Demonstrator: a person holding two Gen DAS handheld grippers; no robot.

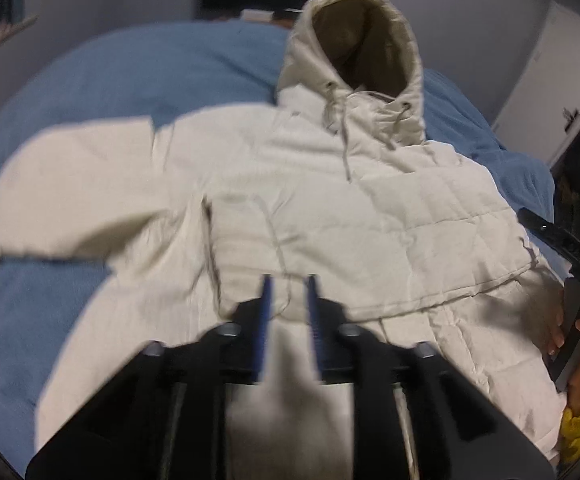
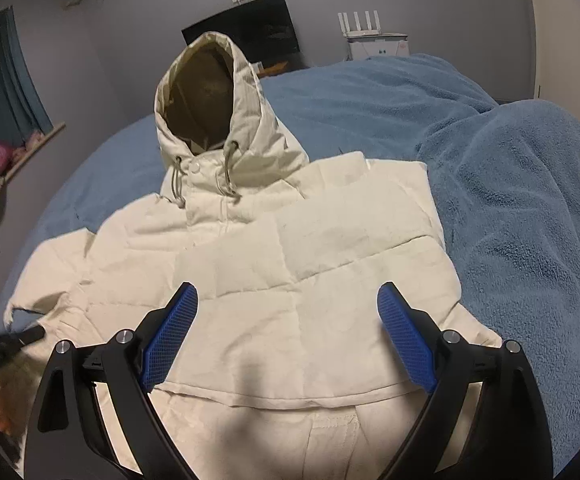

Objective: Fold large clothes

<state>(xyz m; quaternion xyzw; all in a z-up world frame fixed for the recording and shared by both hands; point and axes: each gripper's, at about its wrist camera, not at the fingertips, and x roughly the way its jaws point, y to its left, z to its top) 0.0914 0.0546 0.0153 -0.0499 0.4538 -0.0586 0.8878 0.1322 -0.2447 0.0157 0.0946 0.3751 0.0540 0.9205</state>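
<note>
So there's this cream puffer jacket (image 2: 273,264) lying flat on a bed with a blue blanket (image 2: 510,208). Its long axis runs straight away from the person: hem at the near edge, hood (image 2: 209,100) at the far end, propped up with its opening facing back toward them. One sleeve (image 1: 69,184) sticks out to the left side; the right side is already folded in over the front, so that edge looks straight.

The left hand-held gripper (image 1: 290,280) hovers over the lower front with its jaws a little apart and nothing between them, though the view is blurry. The right hand-held gripper (image 2: 287,292) hangs above the hem area, jaws spread wide, empty too. Neither one seems to be touching the fabric.
</note>
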